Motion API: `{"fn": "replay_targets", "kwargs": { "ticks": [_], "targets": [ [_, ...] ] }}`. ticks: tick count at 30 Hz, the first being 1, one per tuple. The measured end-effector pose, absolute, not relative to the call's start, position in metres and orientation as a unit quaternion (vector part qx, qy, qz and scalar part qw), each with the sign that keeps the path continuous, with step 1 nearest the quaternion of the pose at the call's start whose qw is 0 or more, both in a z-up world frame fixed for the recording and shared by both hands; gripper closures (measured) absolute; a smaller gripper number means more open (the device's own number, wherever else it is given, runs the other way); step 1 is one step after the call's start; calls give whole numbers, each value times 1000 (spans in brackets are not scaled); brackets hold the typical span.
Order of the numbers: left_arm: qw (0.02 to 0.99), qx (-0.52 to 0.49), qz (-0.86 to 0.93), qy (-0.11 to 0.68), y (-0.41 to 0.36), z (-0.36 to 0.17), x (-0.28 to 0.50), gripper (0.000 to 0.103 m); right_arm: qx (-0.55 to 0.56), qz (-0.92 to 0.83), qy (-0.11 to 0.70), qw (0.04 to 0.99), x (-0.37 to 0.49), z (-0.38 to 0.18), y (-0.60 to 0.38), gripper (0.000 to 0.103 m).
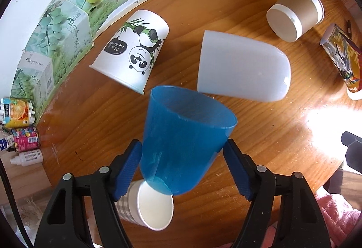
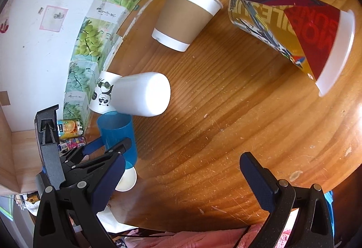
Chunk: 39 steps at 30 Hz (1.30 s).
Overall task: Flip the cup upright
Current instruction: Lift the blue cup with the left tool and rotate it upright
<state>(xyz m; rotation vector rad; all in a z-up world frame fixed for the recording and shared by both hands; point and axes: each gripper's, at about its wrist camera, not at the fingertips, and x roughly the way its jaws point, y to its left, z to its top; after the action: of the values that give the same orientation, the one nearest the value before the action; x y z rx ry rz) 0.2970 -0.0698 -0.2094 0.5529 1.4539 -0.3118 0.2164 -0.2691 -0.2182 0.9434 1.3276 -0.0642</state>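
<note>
My left gripper (image 1: pixel 182 155) is shut on a blue plastic cup (image 1: pixel 183 141), held above the wooden table with its mouth pointing up and away. The same cup (image 2: pixel 118 134) and the left gripper (image 2: pixel 106 146) show at the left of the right wrist view. My right gripper (image 2: pixel 183 180) is open and empty over the table's near edge. A frosted white cup (image 1: pixel 242 66) lies on its side just beyond the blue cup; it also shows in the right wrist view (image 2: pixel 144 97).
On the round wooden table (image 1: pixel 260 134): a panda cup (image 1: pixel 133 51), a brown-sleeved cup (image 1: pixel 296 12) and a printed cup (image 1: pixel 341 60) lie on their sides. A checked paper cup (image 1: pixel 147 207) lies under the left gripper. Grape-print boxes (image 1: pixel 67 21) line the wall.
</note>
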Motion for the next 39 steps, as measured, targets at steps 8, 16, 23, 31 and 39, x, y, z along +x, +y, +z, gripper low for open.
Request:
{"fn": "replay_targets", "kwargs": {
  "ticks": [8, 16, 23, 31, 39],
  "targets": [
    [715, 226, -138, 647, -71, -191, 282, 29, 409, -26, 584, 700, 201, -207, -272, 1],
    [716, 207, -159, 647, -78, -177, 253, 31, 404, -25, 572, 713, 182, -195, -280, 1],
    [707, 178, -200, 655, -91, -170, 218, 31, 409, -28, 562, 718, 160, -189, -289, 2],
    [673, 97, -256, 687, -100, -177, 186, 31, 416, -46, 549, 724, 131, -181, -302, 1],
    [633, 4, -286, 720, -99, -198, 167, 31, 416, -67, 557, 715, 109, -184, -310, 1]
  ]
}}
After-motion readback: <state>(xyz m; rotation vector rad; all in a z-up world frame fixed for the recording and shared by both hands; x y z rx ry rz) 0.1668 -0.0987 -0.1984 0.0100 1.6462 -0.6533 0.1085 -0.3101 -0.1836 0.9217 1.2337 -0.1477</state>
